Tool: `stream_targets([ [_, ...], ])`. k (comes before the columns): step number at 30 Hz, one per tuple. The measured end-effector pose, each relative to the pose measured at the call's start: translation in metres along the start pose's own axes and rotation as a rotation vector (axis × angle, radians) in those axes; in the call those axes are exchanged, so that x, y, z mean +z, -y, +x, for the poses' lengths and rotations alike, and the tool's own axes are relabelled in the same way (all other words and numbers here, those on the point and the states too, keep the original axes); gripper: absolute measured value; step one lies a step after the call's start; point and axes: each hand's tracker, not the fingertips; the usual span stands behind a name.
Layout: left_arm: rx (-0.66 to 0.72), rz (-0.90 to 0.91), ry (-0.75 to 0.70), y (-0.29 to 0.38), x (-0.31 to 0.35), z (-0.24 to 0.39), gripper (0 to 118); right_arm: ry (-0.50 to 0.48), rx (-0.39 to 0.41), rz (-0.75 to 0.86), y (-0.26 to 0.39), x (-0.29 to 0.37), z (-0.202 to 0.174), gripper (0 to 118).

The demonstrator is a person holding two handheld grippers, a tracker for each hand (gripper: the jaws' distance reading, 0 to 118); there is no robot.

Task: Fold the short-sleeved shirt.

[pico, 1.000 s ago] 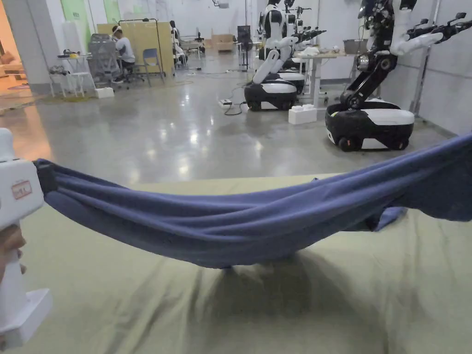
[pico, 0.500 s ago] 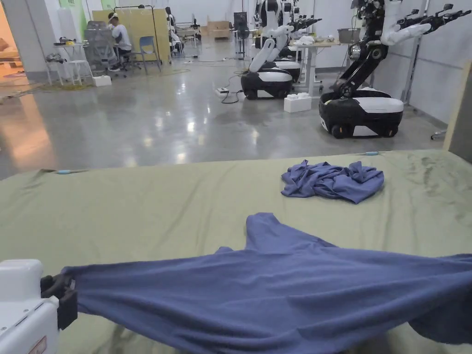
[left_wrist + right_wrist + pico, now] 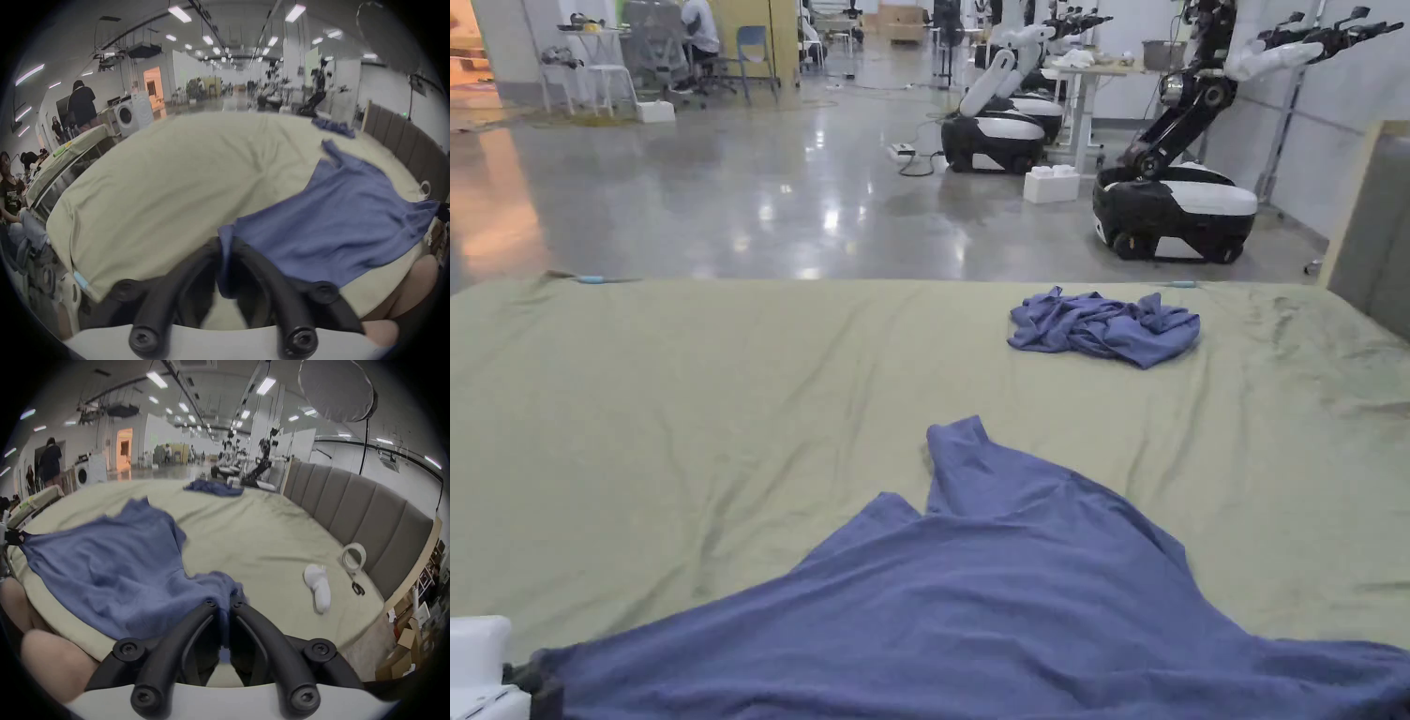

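Note:
A blue short-sleeved shirt [image 3: 994, 600] lies spread over the near part of a bed with an olive-green sheet [image 3: 684, 422], one sleeve pointing toward the far side. My left gripper [image 3: 225, 243] is shut on the shirt's near left corner [image 3: 224, 258]; its white body [image 3: 478, 670] sits at the lower left of the head view. My right gripper [image 3: 224, 603] is shut on the shirt's near right corner [image 3: 219, 591]. The cloth [image 3: 109, 567] hangs taut between the two grippers along the bed's near edge.
A second crumpled blue garment [image 3: 1106, 326] lies at the far right of the bed. A white sock [image 3: 317, 587], a tape roll [image 3: 353, 556] and a padded headboard [image 3: 353, 506] are on the right. Wheeled robots [image 3: 1177, 211] stand on the floor beyond.
The shirt, held up stretched in the air a second ago, has come down and now lies spread on the bed. Both grippers dropped toward the near edge, keeping hold of the corners.

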Motion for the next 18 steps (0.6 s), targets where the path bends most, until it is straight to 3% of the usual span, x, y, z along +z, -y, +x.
stream_targets([
  [1, 0.007, -0.027, -0.056, 0.003, -0.005, 0.0, 114, -0.001, -0.011, -0.044, 0.005, -0.006, 0.002, 60],
  [2, 0.041, -0.051, -0.089, 0.004, -0.009, -0.004, 118, -0.001, -0.03, -0.081, 0.015, -0.018, 0.011, 94],
  [3, 0.073, -0.069, -0.052, 0.005, -0.011, -0.01, 118, -0.013, -0.058, -0.099, 0.019, -0.02, 0.013, 117],
  [5, 0.149, 0.006, -0.021, 0.0, 0.005, -0.01, 118, -0.019, -0.071, -0.101, 0.025, -0.016, 0.016, 117],
  [8, 0.128, 0.034, -0.012, -0.01, 0.035, -0.009, 118, -0.011, -0.07, -0.09, 0.025, 0.008, 0.016, 117],
  [10, 0.13, 0.155, 0.023, -0.009, 0.069, -0.01, 118, -0.014, -0.07, -0.076, 0.021, 0.037, 0.013, 117],
  [11, 0.123, 0.216, 0.047, -0.009, 0.09, -0.009, 116, -0.066, -0.08, -0.045, 0.017, 0.052, 0.009, 117],
  [12, 0.115, 0.273, 0.047, -0.007, 0.111, -0.007, 98, -0.091, -0.09, -0.017, 0.013, 0.069, 0.004, 116],
  [13, 0.11, 0.322, 0.031, -0.003, 0.127, -0.007, 74, -0.113, -0.096, 0.037, 0.009, 0.085, -0.004, 111],
  [14, 0.103, 0.379, 0.012, 0.001, 0.143, -0.004, 42, -0.148, -0.103, 0.112, 0.004, 0.106, -0.014, 97],
  [15, 0.1, 0.412, 0.004, 0.003, 0.154, -0.002, 0, -0.171, -0.103, 0.176, 0.001, 0.118, -0.022, 48],
  [16, 0.119, 0.46, -0.007, 0.006, 0.167, -0.002, 0, -0.17, -0.097, 0.22, -0.005, 0.124, -0.034, 5],
  [17, 0.105, 0.435, 0.027, 0.006, 0.172, -0.001, 0, -0.123, -0.08, 0.246, -0.01, 0.129, -0.045, 3],
  [18, 0.092, 0.415, 0.063, 0.004, 0.173, 0.0, 0, -0.168, -0.071, 0.267, -0.017, 0.131, -0.055, 3],
])
